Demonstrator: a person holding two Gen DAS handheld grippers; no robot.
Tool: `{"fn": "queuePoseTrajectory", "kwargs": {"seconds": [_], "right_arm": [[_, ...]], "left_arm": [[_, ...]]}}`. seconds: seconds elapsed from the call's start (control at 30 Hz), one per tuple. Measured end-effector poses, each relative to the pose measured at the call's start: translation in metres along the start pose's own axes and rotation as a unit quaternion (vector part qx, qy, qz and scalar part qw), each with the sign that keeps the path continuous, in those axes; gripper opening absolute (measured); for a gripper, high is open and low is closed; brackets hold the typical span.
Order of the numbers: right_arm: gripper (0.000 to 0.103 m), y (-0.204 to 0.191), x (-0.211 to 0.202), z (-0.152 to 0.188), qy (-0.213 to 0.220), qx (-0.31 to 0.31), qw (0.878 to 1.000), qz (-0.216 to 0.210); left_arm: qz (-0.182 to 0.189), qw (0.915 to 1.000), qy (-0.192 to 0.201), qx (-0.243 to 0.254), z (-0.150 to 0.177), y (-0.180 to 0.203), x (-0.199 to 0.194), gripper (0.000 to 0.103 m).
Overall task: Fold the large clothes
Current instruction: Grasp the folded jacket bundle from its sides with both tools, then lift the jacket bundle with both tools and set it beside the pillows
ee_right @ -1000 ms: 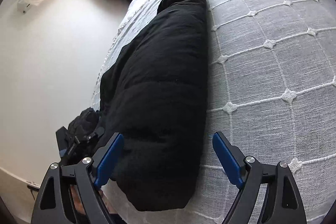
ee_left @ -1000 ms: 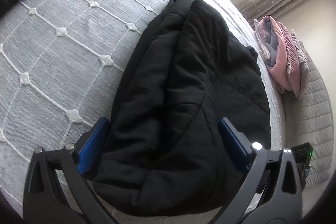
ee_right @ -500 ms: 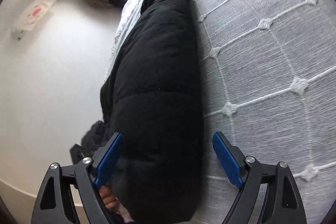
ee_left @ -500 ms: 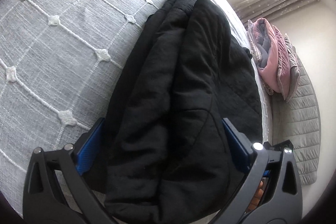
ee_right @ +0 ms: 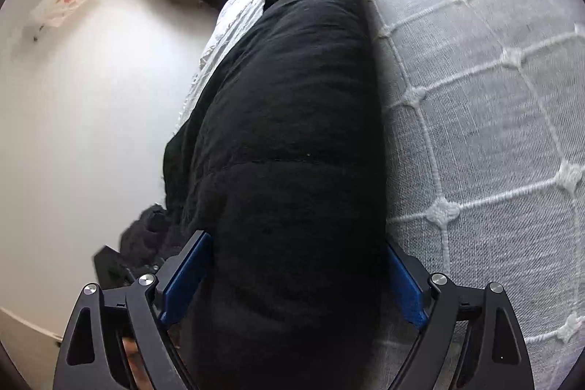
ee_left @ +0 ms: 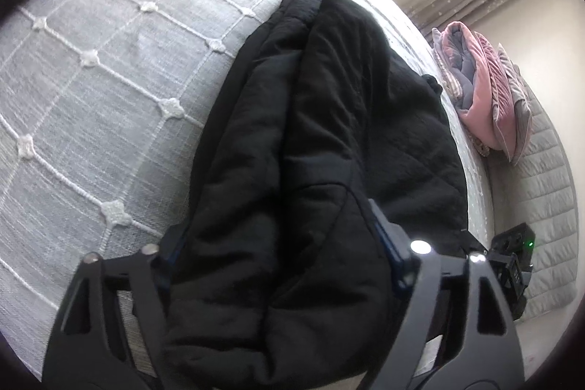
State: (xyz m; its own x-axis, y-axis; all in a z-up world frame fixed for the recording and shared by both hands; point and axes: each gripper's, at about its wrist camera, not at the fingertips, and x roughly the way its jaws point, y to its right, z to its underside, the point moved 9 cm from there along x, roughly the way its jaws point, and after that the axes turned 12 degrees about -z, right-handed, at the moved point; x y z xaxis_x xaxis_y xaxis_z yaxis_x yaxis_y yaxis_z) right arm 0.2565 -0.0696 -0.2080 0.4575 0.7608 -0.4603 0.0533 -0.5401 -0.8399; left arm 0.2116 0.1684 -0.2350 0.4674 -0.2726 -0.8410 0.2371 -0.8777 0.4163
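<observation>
While both tongs reach in from the near end, the bed [ee_left: 109, 105], grey with a white knotted grid, bears everything listed.

Jacket [ee_left: 329, 141]: black, padded, already doubled into a long roll. It lies along the bed's edge, long axis running straight away from both tongs toward the window wall. Its near end sits between both pairs of fingers, so neither hand is nearer.

Pink bedding [ee_left: 479, 90]: folded pile, well apart, beyond the jacket's far side.

Left gripper [ee_left: 278, 243]: jaws have just been closing; the padding bulges over both fingers, apparently pinched.

Right gripper [ee_right: 292, 276]: jaws spread wide, straddling the roll's near end, blue pads [ee_right: 186, 276] at its flanks; whether they press cannot be told.

Judgement: the coming move likely lifts the near end and carries it along that axis toward the far end.
</observation>
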Motion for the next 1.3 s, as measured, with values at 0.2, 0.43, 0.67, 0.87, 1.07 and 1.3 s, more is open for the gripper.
{"fn": "queuePoseTrajectory", "kwargs": {"seconds": [0.2,0.43,0.67,0.87,1.07,1.3], "right_arm": [[0.064,-0.020,0.004,0.000,0.011,-0.078,0.995,0.055],[0.055,-0.052,-0.002,-0.007,0.030,-0.175,0.980,0.093],[0.052,-0.072,-0.035,-0.014,0.065,-0.257,0.953,0.150],[0.051,-0.079,-0.061,-0.021,0.095,-0.298,0.929,0.196],[0.049,-0.081,-0.107,-0.041,0.131,-0.312,0.913,0.230],[0.048,-0.063,-0.192,-0.070,0.189,-0.284,0.907,0.248]], "left_arm": [[-0.023,0.9988,0.039,0.019,0.000,0.009,-0.012,0.058],[-0.015,0.9973,0.070,0.018,-0.002,0.026,-0.023,0.049],[0.014,0.9964,0.077,0.032,0.005,0.068,-0.025,0.047],[0.048,0.9940,0.085,0.051,0.010,0.124,-0.029,0.046],[0.073,0.9915,0.083,0.068,0.018,0.187,-0.024,0.045],[0.107,0.9817,0.094,0.126,0.034,0.286,-0.027,0.045]]}}
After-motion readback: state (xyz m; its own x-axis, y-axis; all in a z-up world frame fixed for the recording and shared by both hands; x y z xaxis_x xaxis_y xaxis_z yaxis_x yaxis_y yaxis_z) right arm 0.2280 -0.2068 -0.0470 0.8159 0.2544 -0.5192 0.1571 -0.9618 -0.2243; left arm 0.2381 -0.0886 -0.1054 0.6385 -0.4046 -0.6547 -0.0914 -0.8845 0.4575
